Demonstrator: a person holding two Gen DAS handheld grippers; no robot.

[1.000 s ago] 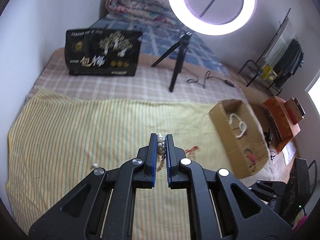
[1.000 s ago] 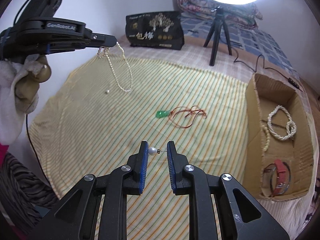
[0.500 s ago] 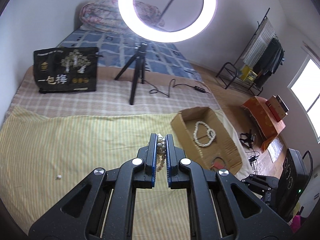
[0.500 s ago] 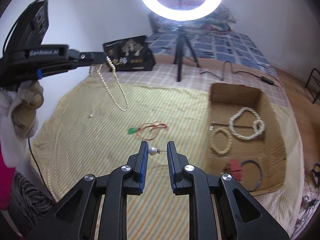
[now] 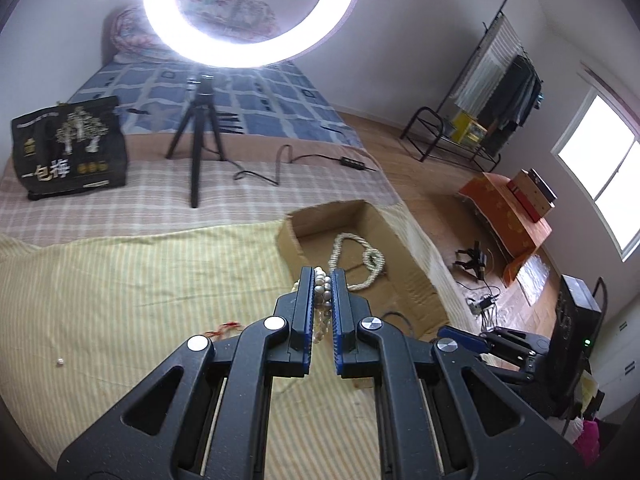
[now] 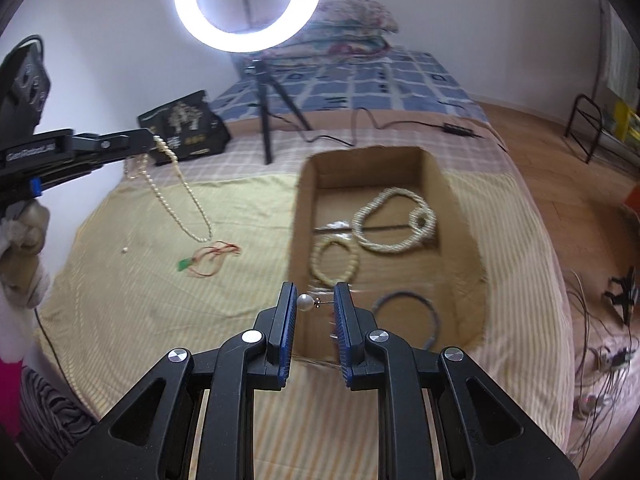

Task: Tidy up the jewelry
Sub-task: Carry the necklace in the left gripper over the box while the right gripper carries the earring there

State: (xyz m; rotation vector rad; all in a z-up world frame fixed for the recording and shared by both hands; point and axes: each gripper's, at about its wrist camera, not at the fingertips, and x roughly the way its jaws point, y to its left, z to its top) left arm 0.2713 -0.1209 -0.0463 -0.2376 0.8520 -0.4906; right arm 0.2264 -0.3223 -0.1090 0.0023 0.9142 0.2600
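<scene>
Two black grippers each hold one piece of jewelry above the bed. The left gripper [image 5: 322, 280] is closed tight on one long white pearl necklace [image 6: 176, 184], and the string hangs down over the yellow striped sheet [image 6: 132, 300]. The right gripper [image 6: 314, 300] pinches one small white pearl earring [image 6: 305, 302] by its ball and thin pin, just above the near wall of the brown cardboard box [image 6: 460, 200]. Four things lie inside the box: one thick white rope necklace [image 6: 394, 220], one pale bead bracelet [image 6: 334, 262], one grey ring bangle [image 6: 408, 312] and one shiny silver piece that is too blurry to name. On the sheet lie one red cord with a green stone [image 6: 208, 260] and one tiny loose white bead [image 6: 125, 249].
</scene>
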